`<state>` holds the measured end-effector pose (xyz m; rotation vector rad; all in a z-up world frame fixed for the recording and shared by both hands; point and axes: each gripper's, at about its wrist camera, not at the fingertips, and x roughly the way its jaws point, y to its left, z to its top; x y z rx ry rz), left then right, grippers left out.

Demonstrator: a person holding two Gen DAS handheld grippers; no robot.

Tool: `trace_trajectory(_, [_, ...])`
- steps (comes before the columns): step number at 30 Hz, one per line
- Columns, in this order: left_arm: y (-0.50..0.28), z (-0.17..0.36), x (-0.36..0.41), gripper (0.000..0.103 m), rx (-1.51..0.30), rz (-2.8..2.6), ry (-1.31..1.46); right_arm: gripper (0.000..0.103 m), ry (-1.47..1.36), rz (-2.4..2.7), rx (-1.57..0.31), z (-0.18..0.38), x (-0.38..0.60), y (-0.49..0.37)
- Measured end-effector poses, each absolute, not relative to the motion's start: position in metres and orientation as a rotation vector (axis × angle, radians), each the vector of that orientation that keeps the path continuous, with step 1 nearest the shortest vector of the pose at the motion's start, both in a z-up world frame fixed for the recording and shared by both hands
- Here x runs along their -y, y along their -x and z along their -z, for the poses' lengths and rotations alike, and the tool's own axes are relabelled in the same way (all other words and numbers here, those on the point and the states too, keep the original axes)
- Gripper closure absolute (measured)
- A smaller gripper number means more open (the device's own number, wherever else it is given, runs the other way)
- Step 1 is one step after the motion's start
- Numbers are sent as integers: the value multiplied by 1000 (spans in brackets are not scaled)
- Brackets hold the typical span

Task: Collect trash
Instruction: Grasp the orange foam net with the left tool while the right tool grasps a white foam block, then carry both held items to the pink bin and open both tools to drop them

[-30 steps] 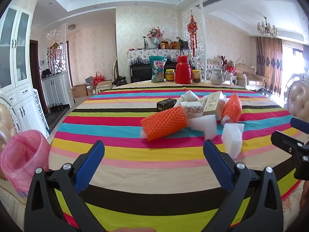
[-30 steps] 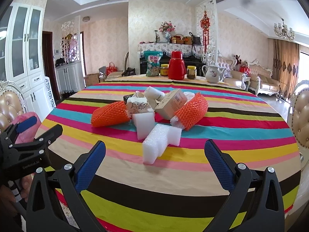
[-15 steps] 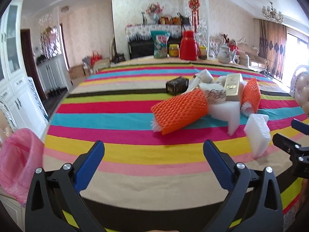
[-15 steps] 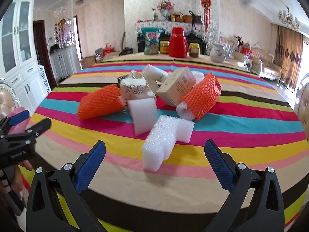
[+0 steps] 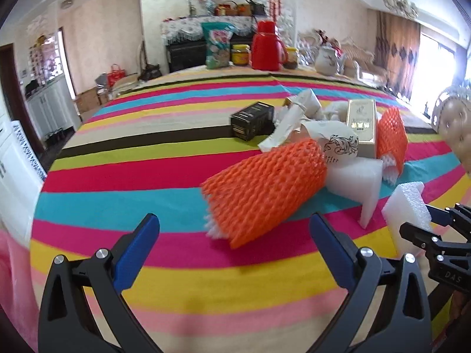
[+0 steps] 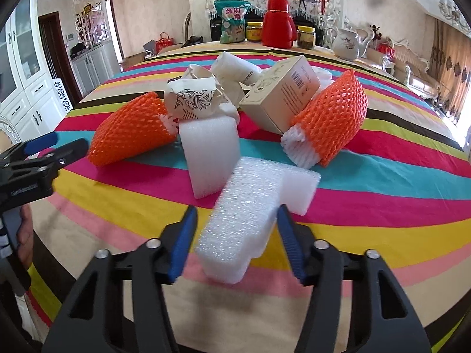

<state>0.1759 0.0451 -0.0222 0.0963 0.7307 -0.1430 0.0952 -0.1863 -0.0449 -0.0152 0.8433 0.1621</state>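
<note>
Item: one white T-shaped block of bubbly packing foam (image 6: 250, 220), lying on the near part of the striped tablecloth (image 6: 382, 206), its stem between the blue pads of the right gripper (image 6: 237, 239). The jaws have just been closing around it. The right pad meets the foam's edge; a thin gap seems to remain at the left pad, though blur makes this uncertain.

Trash heap, just behind the block, mid-table:
- Orange foam-mesh sleeves, two: one on the left (image 6: 132, 129), one on the right (image 6: 332, 120), the latter with white mesh showing at its open end.
- Smooth white foam slab, one (image 6: 210, 153), standing tilted, touching the T-block's far end.
- Crumpled white paper with black scroll print, one (image 6: 197, 100).
- White paper rolls or wads, at least two (image 6: 235, 67); exact count unclear within the pile.
- Beige cardboard box with barcode, one (image 6: 282, 94), tilted against the right sleeve.
- Black small box, one (image 5: 253, 120), at the heap's far left edge.

Left gripper (image 5: 234, 241): jaws spread wide, nothing between them, hovering above the cloth just short of the left orange sleeve.

Far table edge: red thermos, one (image 6: 278, 23); lidded jars, two (image 6: 254, 31); printed snack bag, one (image 6: 232, 22); white teapot, one (image 6: 348, 44).

Pink plastic bag, one (image 5: 11, 264), at the table's left edge.
</note>
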Motion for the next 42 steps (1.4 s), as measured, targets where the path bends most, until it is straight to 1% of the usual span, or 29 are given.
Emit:
trace_trajectory(5, [-203,37,-27,5,-768,155,-171,63,6,-182,-827,43,194,-98])
trace_trajectory(9, [-217,46,-16,7,-801,182,-197,64,1,-196,-822,42,201,-100])
trace_trajectory(10, [-217,48,-14,12,-808,192,-202,64,-1,-199,-820,41,202,-100])
trace_trajectory(13, [-221,55,-6,34,-839,218,-218,65,-6,-205,-811,40,206,-99])
trace_trajectory(15, [-218,57,-4,39,-836,220,-230,66,-7,-207,-802,39,208,-98])
trace_trajectory(16, [-215,57,-2,50,-822,212,-248,66,-11,-207,-796,39,209,-97])
trace_trajectory(18, [-210,56,-2,66,-814,216,-248,66,-17,-205,-787,40,211,-95])
trace_trajectory(19, [-208,55,-4,70,-812,218,-237,66,-21,-205,-785,40,212,-95])
trace_trajectory(20, [-204,54,-5,79,-807,222,-231,66,-24,-204,-782,40,212,-94])
trace_trajectory(21, [-202,53,-5,81,-802,222,-227,66,-23,-204,-775,40,213,-93])
trace_trajectory(24, [-191,49,-11,83,-791,230,-190,66,-21,-203,-762,39,213,-90])
trace_trajectory(30, [-164,41,-19,83,-750,224,-123,66,-13,-221,-706,31,205,-79])
trace_trajectory(38, [-123,27,-32,83,-648,211,-64,66,42,-287,-619,14,173,-66])
trace_trajectory(42, [-108,18,-53,83,-594,187,8,66,88,-344,-563,4,145,-62])
